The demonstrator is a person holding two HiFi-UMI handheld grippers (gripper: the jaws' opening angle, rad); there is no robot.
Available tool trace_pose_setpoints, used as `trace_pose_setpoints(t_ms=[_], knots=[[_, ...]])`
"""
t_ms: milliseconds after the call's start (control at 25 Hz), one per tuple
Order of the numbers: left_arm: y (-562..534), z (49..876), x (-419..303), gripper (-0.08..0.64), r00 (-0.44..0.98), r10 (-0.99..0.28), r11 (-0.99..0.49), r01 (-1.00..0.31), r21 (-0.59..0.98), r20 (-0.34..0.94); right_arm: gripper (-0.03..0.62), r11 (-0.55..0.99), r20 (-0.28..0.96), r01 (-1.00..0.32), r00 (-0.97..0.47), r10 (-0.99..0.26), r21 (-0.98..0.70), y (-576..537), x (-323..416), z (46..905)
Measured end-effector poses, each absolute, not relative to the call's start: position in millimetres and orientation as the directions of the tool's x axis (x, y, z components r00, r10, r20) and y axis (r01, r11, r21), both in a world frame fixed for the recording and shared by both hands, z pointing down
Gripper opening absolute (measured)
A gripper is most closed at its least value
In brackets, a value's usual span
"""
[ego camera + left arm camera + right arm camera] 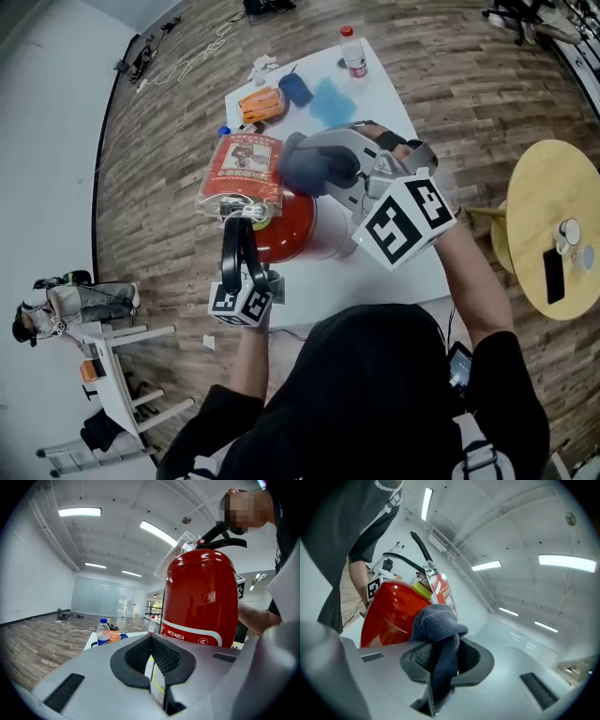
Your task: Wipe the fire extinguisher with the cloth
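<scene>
Extinguisher (286,230) stands upright on the white tabletop (394,112), its handle toward the person and a plastic-sleeved tag (242,169) hanging off its neck. The right tongs (440,653), up at the extinguisher's shoulder, are clenched on the grey cloth (438,623). The cloth bunches out ahead of the pads so that soft fabric, not the tongs, meets the red paint, and it seems to touch just beside the neck. Judged from that, wiping is under way at the top, with the sides below yet to do. The left tongs (151,656) sit low beside the extinguisher's base, not touching it. They are clamped on a thin white-and-yellow card (157,681) whose purpose I cannot tell. Likely they wait there to steady the extinguisher if wiping pushes it.
</scene>
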State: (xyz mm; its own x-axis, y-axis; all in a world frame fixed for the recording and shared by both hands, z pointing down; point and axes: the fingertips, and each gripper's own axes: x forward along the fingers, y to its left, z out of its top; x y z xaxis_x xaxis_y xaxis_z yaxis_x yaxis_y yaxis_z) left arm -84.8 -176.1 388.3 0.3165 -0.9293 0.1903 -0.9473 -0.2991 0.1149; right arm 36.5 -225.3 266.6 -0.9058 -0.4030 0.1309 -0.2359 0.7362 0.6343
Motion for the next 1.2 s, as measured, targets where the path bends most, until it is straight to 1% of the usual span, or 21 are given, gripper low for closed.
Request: trace_pose_setpoints(t_ms=[160,280,360,480,560,680,760,840,1040,1200], knots=[[-176,389,-85,0.023,0.309,-0.930,-0.292,-0.950,0.111,0.198,0.066,0.821,0.224,-0.143,-0.923,-0.312,0.553,-240,14,320],[-177,389,-87,0.023,0.306,-0.930,-0.289,-0.951,0.109,0.204,0.063,0.871,0.340,-0.072,-0.902,-0.265,0.487,-239,11,383],[-179,389,-87,0.023,0.308,-0.930,-0.289,-0.950,0.116,0.203,0.063,0.908,0.409,-0.050,-0.882,-0.236,0.416,-236,14,425],[-182,392,-89,0.023,0.304,-0.929,-0.285,-0.951,0.117,0.210,0.063,0.950,0.543,-0.011,-0.819,-0.187,0.312,-226,22,501],[-182,393,-89,0.023,0.304,-0.928,-0.284,-0.951,0.119,0.215,0.061,0.973,0.608,-0.033,-0.776,-0.168,0.227,-215,31,550],[-182,394,-88,0.023,0.309,-0.926,-0.287,-0.950,0.125,0.216,0.061,0.981,0.645,-0.108,-0.741,-0.188,0.161,-199,44,594],[-182,394,-89,0.023,0.308,-0.926,-0.287,-0.950,0.123,0.218,0.061,0.969,0.645,-0.140,-0.725,-0.239,0.202,-194,47,596],[-182,396,-90,0.023,0.307,-0.927,-0.286,-0.950,0.122,0.217,0.061,0.949,0.613,-0.164,-0.731,-0.299,0.268,-194,48,576],[-183,396,-90,0.023,0.302,-0.928,-0.282,-0.952,0.119,0.218,0.061,0.882,0.410,-0.237,-0.816,-0.408,0.407,-187,52,462],[-183,397,-91,0.023,0.293,-0.931,-0.273,-0.955,0.120,0.217,0.061,0.839,0.228,-0.336,-0.858,-0.460,0.428,-176,59,372]])
